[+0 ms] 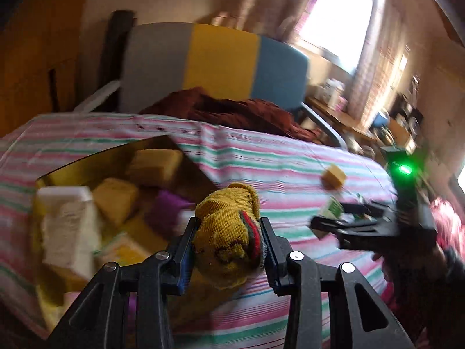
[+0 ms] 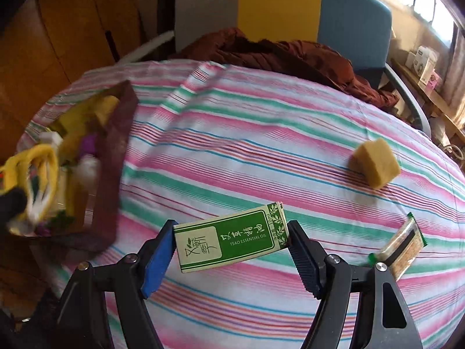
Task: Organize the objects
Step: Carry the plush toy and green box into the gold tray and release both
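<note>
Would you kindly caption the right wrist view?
Right gripper holds a green essential-oil box above the striped cloth.

A striped cloth-covered table [image 2: 232, 133] carries a box [image 2: 116, 157], sponge [image 2: 375, 163] and packet [image 2: 404, 247].

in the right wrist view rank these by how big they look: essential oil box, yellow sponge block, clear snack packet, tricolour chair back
1. tricolour chair back, widest even though farthest
2. essential oil box, held in the right gripper close to the camera, so nearness inflates it
3. yellow sponge block and clear snack packet: look about alike, not ranked
</note>
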Tool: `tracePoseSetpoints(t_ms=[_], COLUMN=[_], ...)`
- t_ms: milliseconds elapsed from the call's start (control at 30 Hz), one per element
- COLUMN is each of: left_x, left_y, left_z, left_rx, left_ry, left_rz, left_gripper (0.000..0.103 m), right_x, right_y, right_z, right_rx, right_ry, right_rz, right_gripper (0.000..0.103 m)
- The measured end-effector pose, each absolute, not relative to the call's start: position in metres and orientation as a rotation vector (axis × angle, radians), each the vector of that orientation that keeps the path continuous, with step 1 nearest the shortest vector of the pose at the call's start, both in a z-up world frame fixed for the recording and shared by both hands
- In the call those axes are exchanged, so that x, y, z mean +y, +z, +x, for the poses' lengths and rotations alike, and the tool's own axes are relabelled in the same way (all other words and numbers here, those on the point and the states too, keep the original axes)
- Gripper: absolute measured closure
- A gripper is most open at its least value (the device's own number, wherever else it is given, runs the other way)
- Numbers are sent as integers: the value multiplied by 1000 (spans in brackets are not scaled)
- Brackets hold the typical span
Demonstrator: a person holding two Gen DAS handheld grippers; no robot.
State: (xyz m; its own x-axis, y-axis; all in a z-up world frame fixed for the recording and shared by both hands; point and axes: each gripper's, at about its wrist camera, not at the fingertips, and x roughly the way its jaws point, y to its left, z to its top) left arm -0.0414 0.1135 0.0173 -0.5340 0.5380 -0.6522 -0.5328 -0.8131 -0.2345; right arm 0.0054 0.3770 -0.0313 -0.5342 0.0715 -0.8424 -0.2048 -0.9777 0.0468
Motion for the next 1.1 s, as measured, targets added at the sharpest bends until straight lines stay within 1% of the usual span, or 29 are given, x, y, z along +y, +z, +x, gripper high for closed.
tracePoseSetpoints(t_ms=[200, 400, 567, 667, 733, 833, 900, 1100], left_x=[54, 15, 5, 9, 16, 27, 36, 33], left_y=[16, 14, 17, 22, 23, 20, 14, 2], left_z=[-61, -73, -85, -96, -102, -115, -126, -131], left_rx=[-99, -198, -284, -306, -309, -306, -277, -310], left_ry=[2438, 2470, 2447, 2442, 2430, 2435, 2430, 2413], left_rz=[-1020, -1043, -1049, -1030, -1024, -1032, -1076, -1126], left_gripper=[63, 63, 63, 63, 62, 55, 55, 53], right_x=[323, 260, 229, 221, 217, 212, 207, 205], right_y=[-7, 11, 3, -6, -11, -21, -29, -41], right_z=[5, -5, -21, -27, -28, -31, -32, -29], right_rx=[244, 175, 147, 170, 188, 203, 191, 215], right_ry=[2769, 2931, 2957, 2948, 2938, 2928, 2911, 2883], right_rz=[-1348, -1306, -1345, -1372, -1391, -1433, -1458, -1513], right_gripper=[28, 28, 28, 28, 26, 23, 14, 11])
